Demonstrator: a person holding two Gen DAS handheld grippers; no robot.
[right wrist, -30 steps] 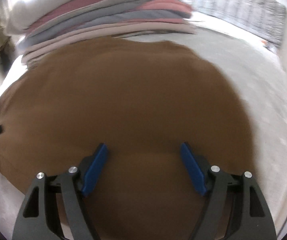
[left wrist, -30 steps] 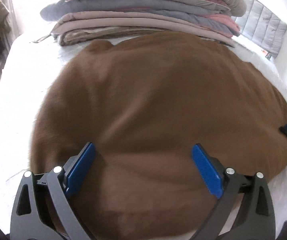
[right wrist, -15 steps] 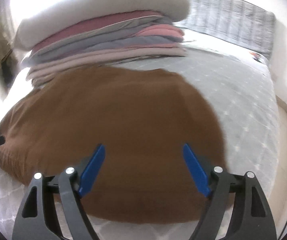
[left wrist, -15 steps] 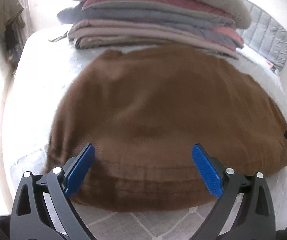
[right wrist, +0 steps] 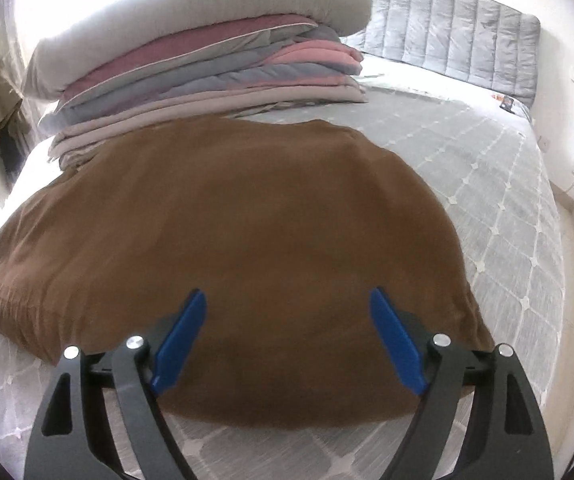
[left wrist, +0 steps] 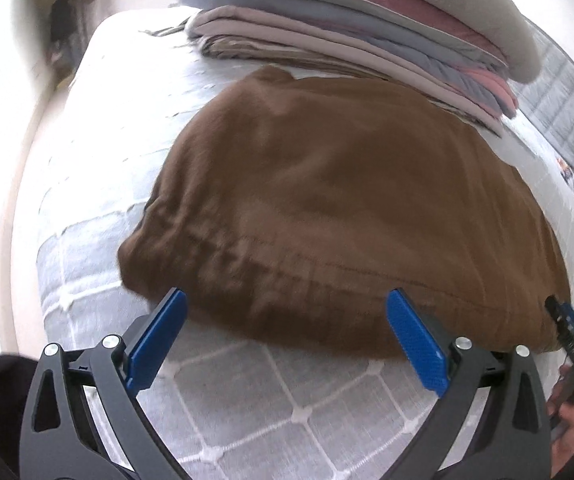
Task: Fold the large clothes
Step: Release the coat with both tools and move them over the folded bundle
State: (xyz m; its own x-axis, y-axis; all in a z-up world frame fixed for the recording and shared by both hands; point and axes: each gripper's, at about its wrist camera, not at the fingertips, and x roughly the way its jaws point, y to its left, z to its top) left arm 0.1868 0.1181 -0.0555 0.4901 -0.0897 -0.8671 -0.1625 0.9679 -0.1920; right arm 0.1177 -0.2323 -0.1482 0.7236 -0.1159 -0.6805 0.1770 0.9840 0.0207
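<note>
A large brown garment point(left wrist: 347, 208) point(right wrist: 239, 248) lies folded flat on the grey quilted bed point(left wrist: 287, 412) point(right wrist: 503, 208). My left gripper point(left wrist: 287, 304) hovers open above the garment's near edge, with nothing between its blue pads. My right gripper point(right wrist: 287, 308) hangs over the near right part of the cloth; its jaws are opening and hold nothing. The right gripper's tip point(left wrist: 567, 320) and a hand point(left wrist: 567, 432) show at the right edge of the left wrist view.
A tall stack of folded bedding point(left wrist: 367, 32) point(right wrist: 207, 72) sits just behind the garment. A padded grey headboard point(right wrist: 455, 32) stands at the far right. The bed's left edge point(left wrist: 67, 128) drops toward a bright floor, and a wall point(right wrist: 567, 80) lies to the right.
Both grippers have pulled back and risen from the garment, so its near edge and bare mattress now show. The left view has rolled. The right jaws have spread a little wider.
</note>
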